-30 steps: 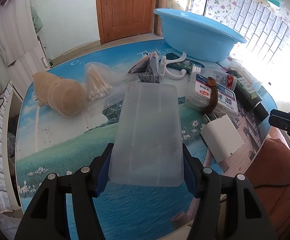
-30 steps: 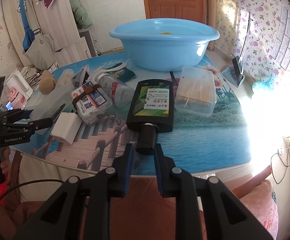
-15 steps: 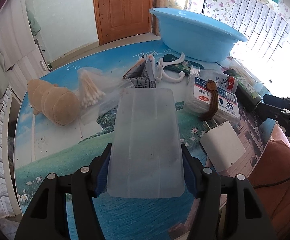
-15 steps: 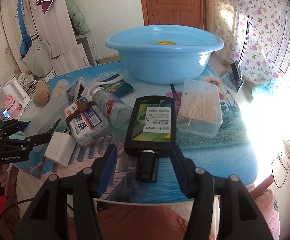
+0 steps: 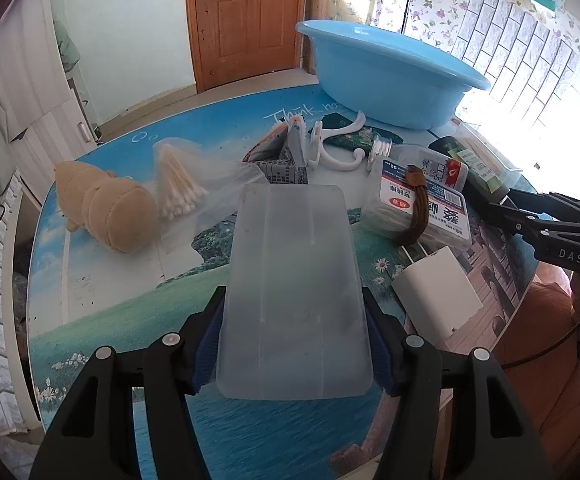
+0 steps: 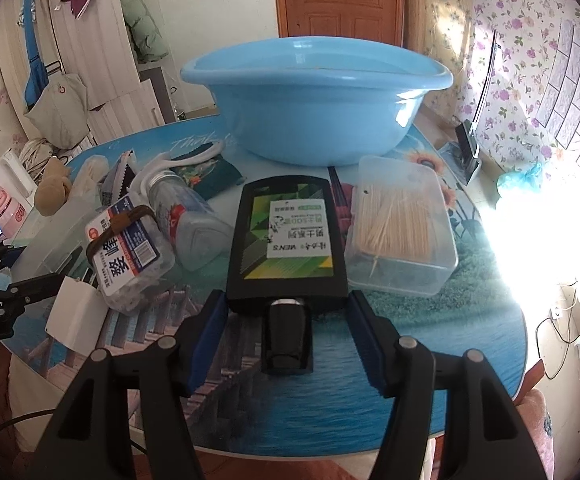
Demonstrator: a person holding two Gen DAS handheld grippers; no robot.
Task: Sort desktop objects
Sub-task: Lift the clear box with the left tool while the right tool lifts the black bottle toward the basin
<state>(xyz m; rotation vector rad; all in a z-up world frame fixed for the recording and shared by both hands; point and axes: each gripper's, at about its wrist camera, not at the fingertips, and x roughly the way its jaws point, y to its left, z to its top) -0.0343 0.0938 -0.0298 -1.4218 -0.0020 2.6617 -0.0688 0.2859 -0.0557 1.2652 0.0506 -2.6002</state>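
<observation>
My left gripper (image 5: 294, 308) is shut on a frosted plastic box (image 5: 294, 264), its pads pressed against the box's two long sides near the table's front. A black flat bottle (image 6: 285, 232) with a green label lies on the table, cap toward me. My right gripper (image 6: 285, 308) straddles that cap; its jaws are opening, and there is a gap on each side between pads and bottle. In the left wrist view the right gripper (image 5: 530, 216) shows at the right edge. The blue basin (image 6: 314, 96) stands at the back of the table.
A plush toy (image 5: 105, 208), a bag of cotton swabs (image 5: 177, 188), a white hook (image 5: 338, 148), a labelled toothpick tub with a brown band (image 5: 418, 208) and a white charger (image 5: 438, 300) crowd the table. A clear toothpick box (image 6: 398, 224) lies right of the black bottle, a clear bottle (image 6: 193, 212) left.
The right gripper's jaws went from shut on the black bottle's cap to wide apart, and the gripper moved forward along the bottle. The left gripper kept its grip and place.
</observation>
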